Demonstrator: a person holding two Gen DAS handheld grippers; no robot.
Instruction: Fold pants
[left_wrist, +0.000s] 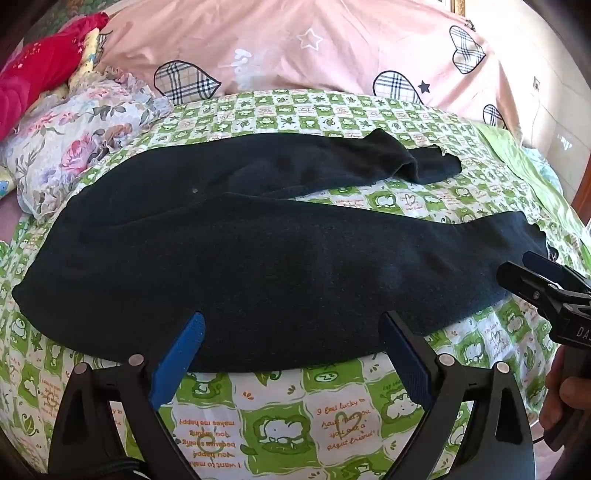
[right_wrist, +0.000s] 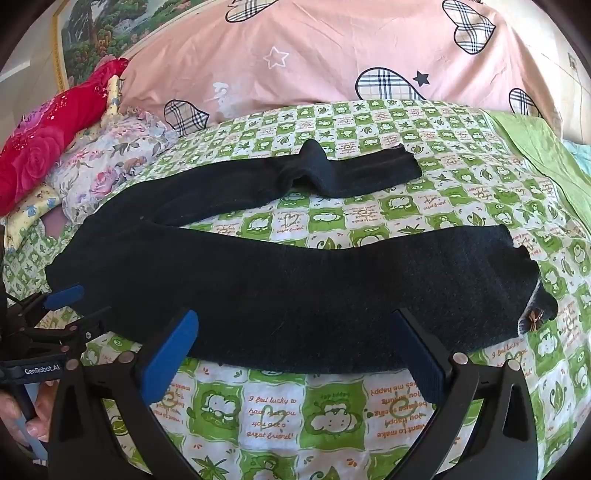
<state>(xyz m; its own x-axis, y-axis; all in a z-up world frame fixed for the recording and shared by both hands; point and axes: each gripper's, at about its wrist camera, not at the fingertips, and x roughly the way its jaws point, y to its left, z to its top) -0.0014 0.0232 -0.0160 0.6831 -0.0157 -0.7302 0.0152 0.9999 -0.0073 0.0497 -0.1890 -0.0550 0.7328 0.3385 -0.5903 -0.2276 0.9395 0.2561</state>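
The pants (left_wrist: 258, 258) are dark, near black with a faint navy cast, of a soft, slightly fuzzy knit. They lie spread out flat on the bed sheet (left_wrist: 277, 413), a green-and-white check printed with small cartoon animals and orange script. In the left wrist view they fill the middle of the frame from left to right: the wide part sits at the left, and two legs run off to the right, parting into a narrow V that shows sheet between them. The nearer leg lies broad and fairly smooth across the centre. The farther leg, higher in the frame, is rumpled, and its end is folded back on itself into a small peak at upper centre-right. In the right wrist view a small brown bow-like trim (right_wrist: 532, 316) sits at the end of the nearer leg at the right edge of the cloth, beside a pale patch of fabric.

The left tool (left_wrist: 291, 325) has its blue pads spread wide apart at the near hem of the cloth, tips over the edge, gripping nothing. The right tool (right_wrist: 295, 325) is likewise spread wide at the near edge of the nearer leg, holding nothing.

A pink quilt (left_wrist: 332, 48) with plaid hearts lies along the top of the frame, a floral pillow (left_wrist: 81, 144) and a red cloth (left_wrist: 33, 85) at upper left.
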